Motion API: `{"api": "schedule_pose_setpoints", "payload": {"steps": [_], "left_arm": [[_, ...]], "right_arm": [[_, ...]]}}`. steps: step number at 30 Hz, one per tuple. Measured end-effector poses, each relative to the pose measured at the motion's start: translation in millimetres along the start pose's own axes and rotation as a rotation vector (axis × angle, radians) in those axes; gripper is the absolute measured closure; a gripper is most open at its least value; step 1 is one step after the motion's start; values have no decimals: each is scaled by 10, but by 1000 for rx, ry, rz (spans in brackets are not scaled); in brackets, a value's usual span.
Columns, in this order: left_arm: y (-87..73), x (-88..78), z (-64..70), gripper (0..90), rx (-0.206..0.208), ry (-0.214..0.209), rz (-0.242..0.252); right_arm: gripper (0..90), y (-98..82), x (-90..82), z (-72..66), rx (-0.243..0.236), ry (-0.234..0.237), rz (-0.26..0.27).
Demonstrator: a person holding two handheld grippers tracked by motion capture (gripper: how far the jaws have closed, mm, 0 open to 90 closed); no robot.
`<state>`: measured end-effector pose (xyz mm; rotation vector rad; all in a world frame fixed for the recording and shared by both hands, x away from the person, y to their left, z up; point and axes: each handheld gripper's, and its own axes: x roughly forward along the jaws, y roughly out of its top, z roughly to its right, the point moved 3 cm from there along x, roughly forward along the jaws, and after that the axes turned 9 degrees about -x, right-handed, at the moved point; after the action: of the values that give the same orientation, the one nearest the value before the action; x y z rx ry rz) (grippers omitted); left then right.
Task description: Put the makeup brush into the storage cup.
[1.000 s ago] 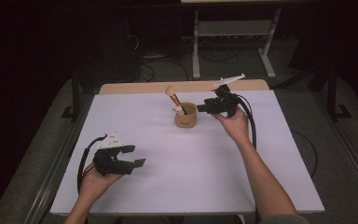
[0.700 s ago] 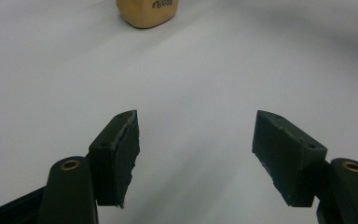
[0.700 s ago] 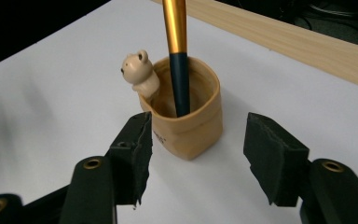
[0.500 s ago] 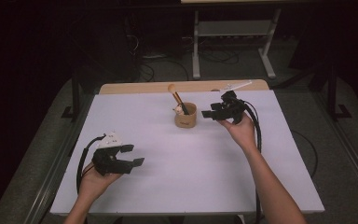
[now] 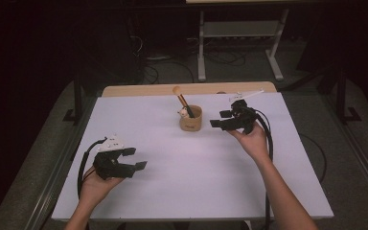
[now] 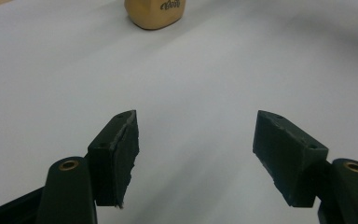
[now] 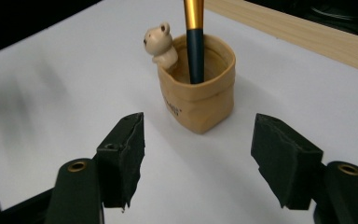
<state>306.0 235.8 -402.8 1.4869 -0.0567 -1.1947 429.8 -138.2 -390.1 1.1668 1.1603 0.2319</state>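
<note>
Figure: two hand-held grippers over a white surface (image 5: pixel 172 191), with one small holder near the far middle.

I hold the left gripper (image 5: pixel 133 159) low at the near left of the surface, well apart from everything; its fingers (image 6: pixel 116 156) stand wide apart and hold nothing. In the left gripper view the tan pot (image 6: pixel 154 13) shows far ahead at the top edge.

I hold the right gripper (image 5: pixel 223 119) just beside the pot (image 5: pixel 190 119), to its right in the high view, not touching it. Its fingers (image 7: pixel 123 156) are spread wide and empty, and in the right gripper view they frame the pot (image 7: pixel 200 91) from the near side.

The pot is shaped like a crumpled paper bag. A small bear figure (image 7: pixel 159 43) perches at its rim, and a brush (image 5: pixel 182 99) with a dark handle and gold ferrule leans inside, bristles up.

Handling, as I judge it: the pot looks small and light, probably stiff and glazed, so it may slide or tip if pushed at the rim. I would take it low across the body, clear of the bear. The brush looks light and rigid; the bare handle above the rim seems the best hold, drawn straight up so the pot does not lift with it.
</note>
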Motion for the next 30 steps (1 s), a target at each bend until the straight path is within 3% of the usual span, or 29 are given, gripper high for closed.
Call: {"api": "schedule_pose_setpoints", "payload": {"steps": [21,30], "left_arm": [[-23,22,9,296,-24,7,1],[-33,30,7,292,-14,8,-10]], "right_arm": [[304,-451,-379,-123,29,-14,7],[292,-677,-493,-190,42,-26,3]]}}
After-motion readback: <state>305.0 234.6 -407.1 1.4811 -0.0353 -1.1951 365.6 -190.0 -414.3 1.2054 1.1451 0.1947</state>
